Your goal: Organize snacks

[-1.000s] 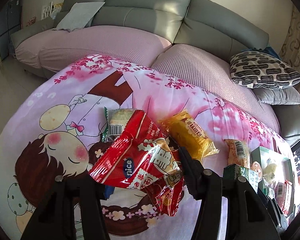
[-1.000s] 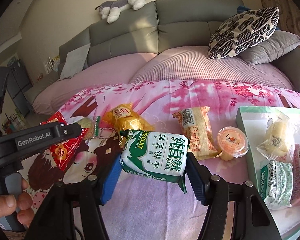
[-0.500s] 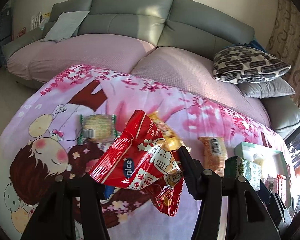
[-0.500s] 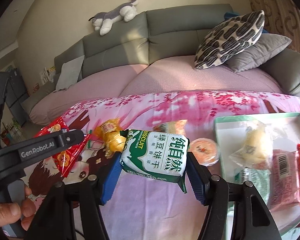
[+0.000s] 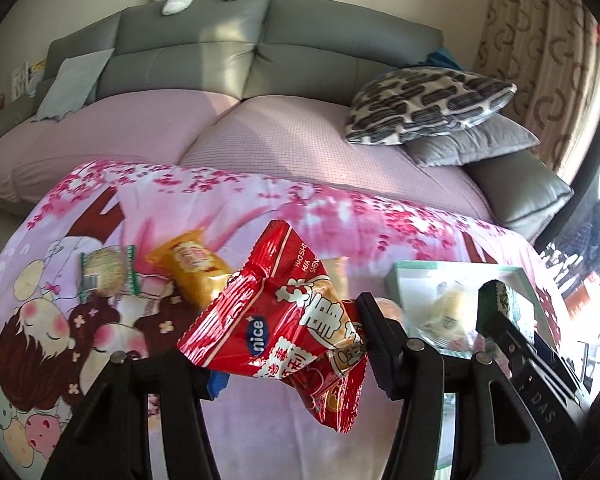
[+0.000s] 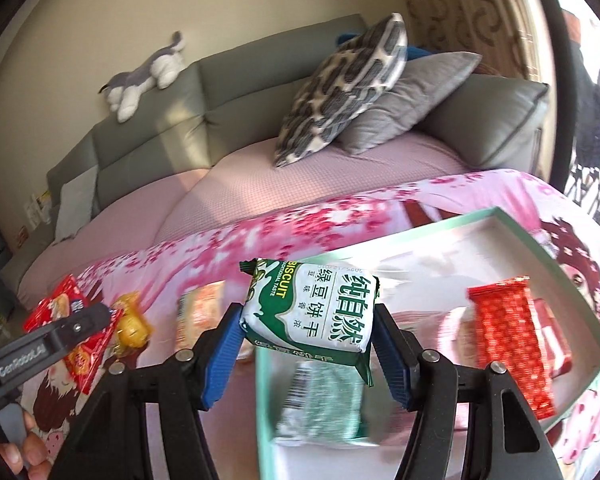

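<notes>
**Placing the held packs in the box**

Our right gripper (image 6: 306, 344) is clamped on the green biscuit pack (image 6: 312, 312), hanging above the near-left corner of the green box (image 6: 516, 214). We lower before letting go. Our left gripper (image 5: 290, 344) pinches the red snack bag (image 5: 280, 320), with the box ahead to its right; it should follow afterwards.

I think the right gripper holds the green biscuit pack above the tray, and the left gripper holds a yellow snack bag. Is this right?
One detail is wrong. The left gripper holds a red snack bag, as the left wrist view shows; the yellow bag lies on the blanket. The right gripper does hold the green biscuit pack above the tray.
</notes>
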Available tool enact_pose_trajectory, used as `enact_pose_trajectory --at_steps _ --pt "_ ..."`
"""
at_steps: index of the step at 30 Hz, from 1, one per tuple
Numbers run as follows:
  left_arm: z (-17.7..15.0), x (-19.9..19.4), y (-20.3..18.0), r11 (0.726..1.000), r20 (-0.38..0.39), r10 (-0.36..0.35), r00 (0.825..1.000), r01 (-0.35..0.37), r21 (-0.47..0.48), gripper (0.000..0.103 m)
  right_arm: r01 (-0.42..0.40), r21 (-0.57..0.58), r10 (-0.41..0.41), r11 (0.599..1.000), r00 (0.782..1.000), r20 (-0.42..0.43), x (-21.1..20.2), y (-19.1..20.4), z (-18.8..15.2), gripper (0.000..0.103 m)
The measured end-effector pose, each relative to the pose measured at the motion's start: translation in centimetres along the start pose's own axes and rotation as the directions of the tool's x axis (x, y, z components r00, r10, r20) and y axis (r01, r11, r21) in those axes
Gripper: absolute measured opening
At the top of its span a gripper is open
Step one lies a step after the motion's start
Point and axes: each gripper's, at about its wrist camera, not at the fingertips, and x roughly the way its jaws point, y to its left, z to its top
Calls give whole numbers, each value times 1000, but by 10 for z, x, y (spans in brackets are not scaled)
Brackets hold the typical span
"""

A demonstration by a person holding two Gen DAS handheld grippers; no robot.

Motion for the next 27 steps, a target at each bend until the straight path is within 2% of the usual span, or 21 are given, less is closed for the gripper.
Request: enact_pose_trajectory --at_steps 8,15,27 --pt "-11 4 -65 988 -23 -87 996 89 129 58 91 114 -94 989 995 20 -13 -61 10 66" --pt "-21 9 -95 975 -49 -120 992 127 181 58 144 147 -150 979 988 32 -22 -93 16 66" --pt "-10 38 -110 969 -50 -138 989 146 202 58 138 134 -140 981 990 8 -7 -90 13 66"
